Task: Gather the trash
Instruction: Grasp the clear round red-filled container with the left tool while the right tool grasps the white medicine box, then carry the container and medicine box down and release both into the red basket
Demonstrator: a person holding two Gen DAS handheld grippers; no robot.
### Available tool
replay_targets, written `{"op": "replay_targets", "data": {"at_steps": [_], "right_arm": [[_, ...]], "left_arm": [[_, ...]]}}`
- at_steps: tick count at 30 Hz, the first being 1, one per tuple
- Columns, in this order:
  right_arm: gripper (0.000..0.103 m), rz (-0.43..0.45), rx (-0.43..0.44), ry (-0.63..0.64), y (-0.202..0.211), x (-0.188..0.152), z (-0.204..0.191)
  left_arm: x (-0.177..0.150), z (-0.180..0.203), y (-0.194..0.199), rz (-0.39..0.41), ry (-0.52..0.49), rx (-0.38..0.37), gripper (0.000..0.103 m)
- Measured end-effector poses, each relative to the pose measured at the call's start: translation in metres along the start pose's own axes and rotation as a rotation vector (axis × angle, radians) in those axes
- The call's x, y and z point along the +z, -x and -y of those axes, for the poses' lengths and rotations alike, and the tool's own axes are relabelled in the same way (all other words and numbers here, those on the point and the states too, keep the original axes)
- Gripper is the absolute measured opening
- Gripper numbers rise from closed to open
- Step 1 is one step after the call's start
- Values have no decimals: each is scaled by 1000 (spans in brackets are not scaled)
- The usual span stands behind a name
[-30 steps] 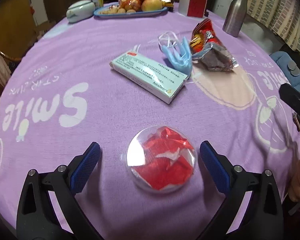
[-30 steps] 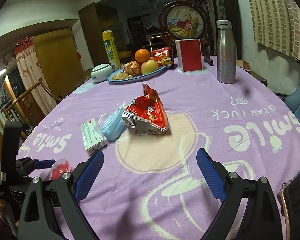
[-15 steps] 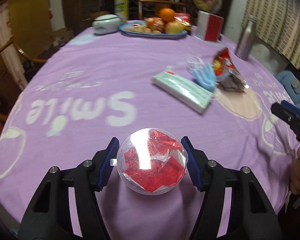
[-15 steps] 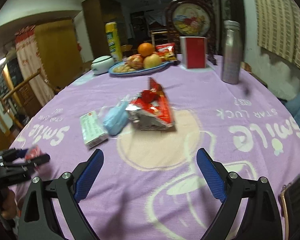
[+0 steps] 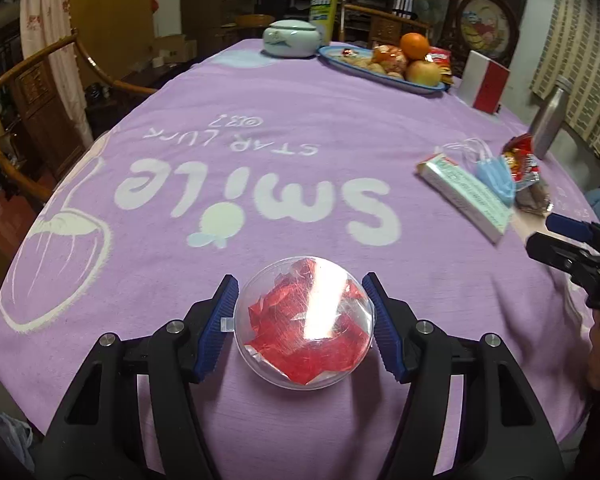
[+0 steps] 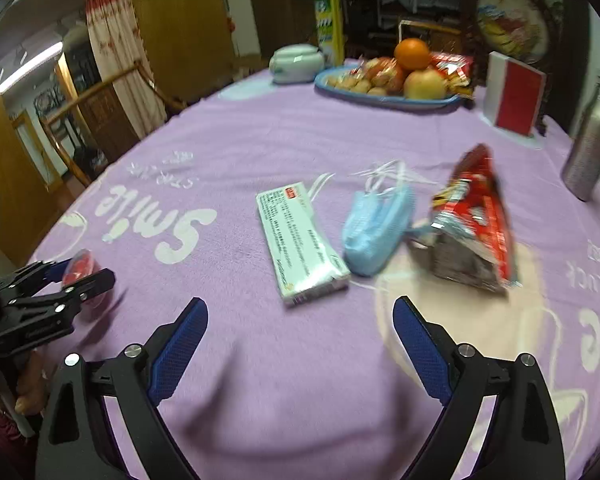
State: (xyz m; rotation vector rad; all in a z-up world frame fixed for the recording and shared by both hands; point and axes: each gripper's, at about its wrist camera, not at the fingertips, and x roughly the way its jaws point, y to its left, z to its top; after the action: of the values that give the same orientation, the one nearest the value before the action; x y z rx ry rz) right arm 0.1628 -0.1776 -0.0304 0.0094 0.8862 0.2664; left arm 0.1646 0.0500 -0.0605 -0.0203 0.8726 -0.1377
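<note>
My left gripper (image 5: 304, 316) is shut on a clear plastic dome with crumpled red wrapper inside (image 5: 305, 320), both blue pads pressed on its sides, over the near part of the purple tablecloth (image 5: 260, 128). The right wrist view shows the same left gripper (image 6: 76, 278) at its left edge with the dome (image 6: 80, 270). My right gripper (image 6: 300, 340) is open and empty over the cloth, just short of a pale green flat box (image 6: 300, 244). Beside that box lie a blue face mask (image 6: 378, 232) and a torn red snack bag (image 6: 474, 220).
At the far side stand a blue fruit plate (image 6: 384, 96), a pale lidded pot (image 6: 296, 62), a yellow can (image 6: 328, 16), a red-and-white box (image 6: 514, 94) and a steel bottle (image 6: 592, 144). A wooden chair (image 5: 16, 92) stands left of the table.
My left gripper closed on the clear dome and carried it left with a slight lift. My right gripper swung left, from facing the snack bag to facing the green box.
</note>
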Motion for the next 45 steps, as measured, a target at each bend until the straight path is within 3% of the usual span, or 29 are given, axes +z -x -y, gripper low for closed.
{"op": "replay_targets", "data": {"at_steps": [4,6,7,9,14,21,26,30,32,34,45], "right_arm": [[89,-49,-20,49,-24,7,-12],[81,-75,55,75,-29,6,-17],[80,-87,129,99,-27,5,-22],[80,-68,177,142,-20,3,-31],[80,-6,46,178,-15,6,-37],[80,-55,25,206,-39,42,-41],[80,-59,-28,183,-61,47,-36],[72,-75,-53,164,-70,45,-25],[62,-77,-56,169,-70,44,-25],[42,-86,-53,174,-71,43,-27],[42,-78,-9,156,-51,31,-33]], "left_arm": [[-3,-9,-5,-16,22,-11,63],[-3,-10,-4,-9,27,-21,63],[-3,-10,-5,-10,28,-25,63],[-3,-10,-5,-8,35,-34,63],[-4,-13,-4,-3,51,-51,63],[-6,-11,-3,0,41,-51,63],[-6,-11,-3,2,40,-50,63],[-7,-11,-3,3,45,-53,63],[-7,-12,-2,4,48,-56,63],[-8,-12,-2,6,52,-56,63],[-8,-12,-1,7,48,-51,63]]}}
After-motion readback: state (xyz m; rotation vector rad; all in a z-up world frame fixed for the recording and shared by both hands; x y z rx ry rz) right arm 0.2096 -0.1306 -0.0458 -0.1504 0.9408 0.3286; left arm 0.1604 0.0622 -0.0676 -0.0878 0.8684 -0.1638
